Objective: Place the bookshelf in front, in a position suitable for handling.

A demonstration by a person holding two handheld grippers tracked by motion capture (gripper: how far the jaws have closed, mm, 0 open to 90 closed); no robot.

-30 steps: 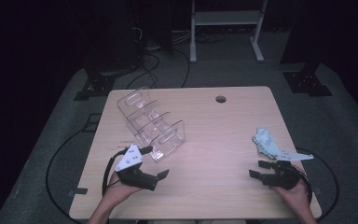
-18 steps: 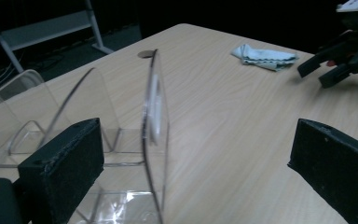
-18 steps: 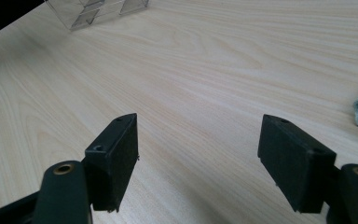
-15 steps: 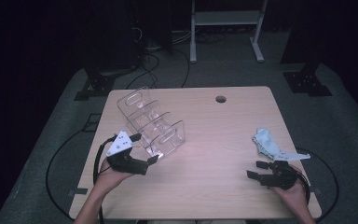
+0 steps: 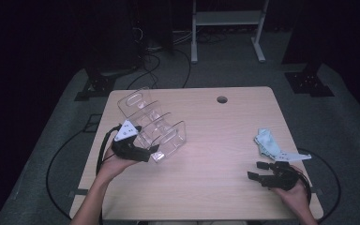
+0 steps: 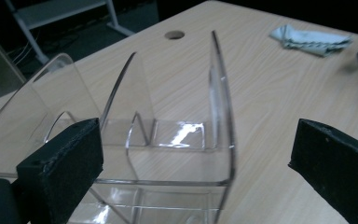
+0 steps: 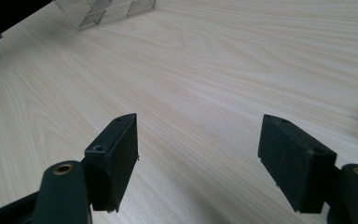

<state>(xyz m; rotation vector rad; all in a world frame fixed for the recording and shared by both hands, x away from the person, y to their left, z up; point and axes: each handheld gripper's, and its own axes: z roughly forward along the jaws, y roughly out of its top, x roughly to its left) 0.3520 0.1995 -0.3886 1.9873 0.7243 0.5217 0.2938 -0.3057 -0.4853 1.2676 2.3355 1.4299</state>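
A clear acrylic rack (image 5: pixel 155 125) with several upright dividers stands on the left half of the wooden table (image 5: pixel 215 140). My left gripper (image 5: pixel 151 151) is open at the rack's near end. In the left gripper view its jaws (image 6: pixel 200 158) stand wide on either side of the rack's (image 6: pixel 177 135) end wall, not touching it. A pale blue-green cloth (image 5: pixel 268 143) lies crumpled at the right edge, also seen as cloth (image 6: pixel 310 39). My right gripper (image 5: pixel 258 170) is open just in front of the cloth, and the right gripper (image 7: pixel 198 158) has only bare wood between its jaws.
A round cable hole (image 5: pixel 222 99) sits near the table's far edge. Black cables (image 5: pixel 61 154) loop on the grey floor to the left and right. A white shelf frame (image 5: pixel 225 18) stands behind the table. The rack's corner (image 7: pixel 107 9) is far off in the right gripper view.
My left gripper has moved away from the person and up to the rack's near end, so the end wall now lies between its jaws. The right gripper has barely moved.
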